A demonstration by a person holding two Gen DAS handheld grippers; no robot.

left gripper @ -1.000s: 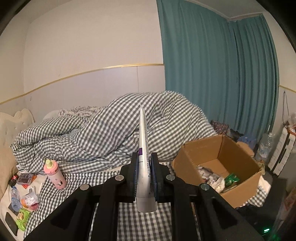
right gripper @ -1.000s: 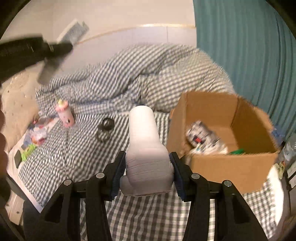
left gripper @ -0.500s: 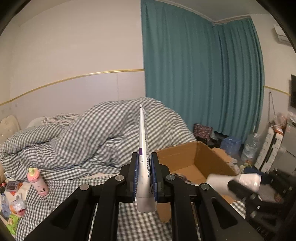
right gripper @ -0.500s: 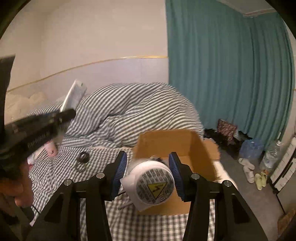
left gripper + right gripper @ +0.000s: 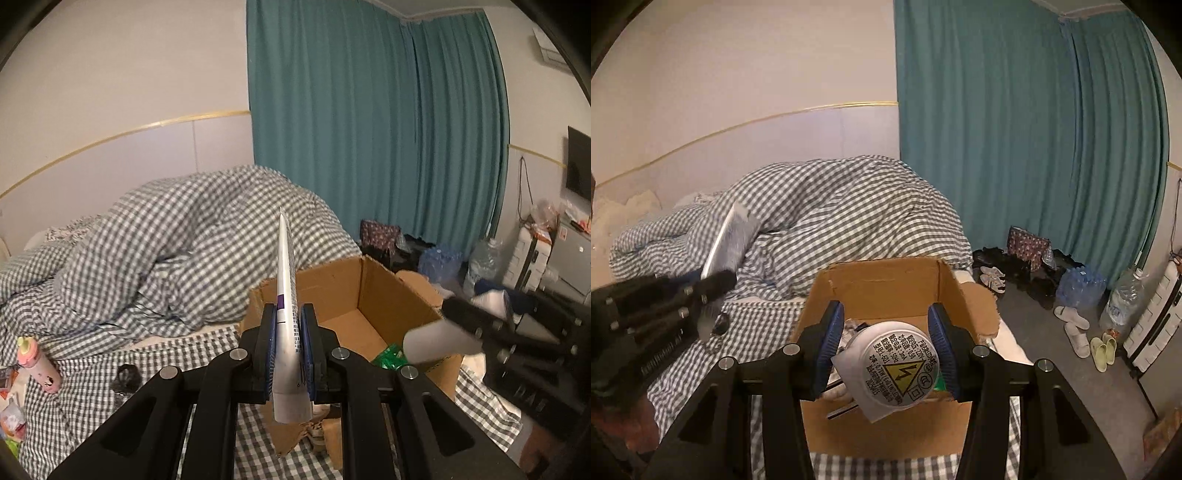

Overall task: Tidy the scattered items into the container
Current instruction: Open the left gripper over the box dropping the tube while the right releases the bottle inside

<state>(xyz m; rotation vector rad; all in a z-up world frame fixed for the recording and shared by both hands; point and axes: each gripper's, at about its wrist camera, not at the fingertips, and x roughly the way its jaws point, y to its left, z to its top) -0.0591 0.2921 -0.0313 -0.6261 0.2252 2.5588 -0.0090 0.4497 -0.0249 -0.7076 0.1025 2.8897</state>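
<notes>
Left wrist view: a white tube is clamped edge-on between the blue pads of the left gripper, crimped end pointing away, cap end toward the camera. The fingers are pressed tight on the tube. It is held in the air over the near left corner of the box, not inside it. The box, open-topped cardboard, stands on the bed at its right end, against the heaped checked duvet. A green packet is seen on the box floor. The right gripper is seen blurred over the box's right wall, with a white object in its fingers.

Right wrist view: the right gripper is closed on a white device whose round labelled base faces the camera. It is held above the near wall of the box.

On the bed, left of the box, a pink bottle stands upright and a small black item lies nearer the box. A teal curtain hangs behind.
</notes>
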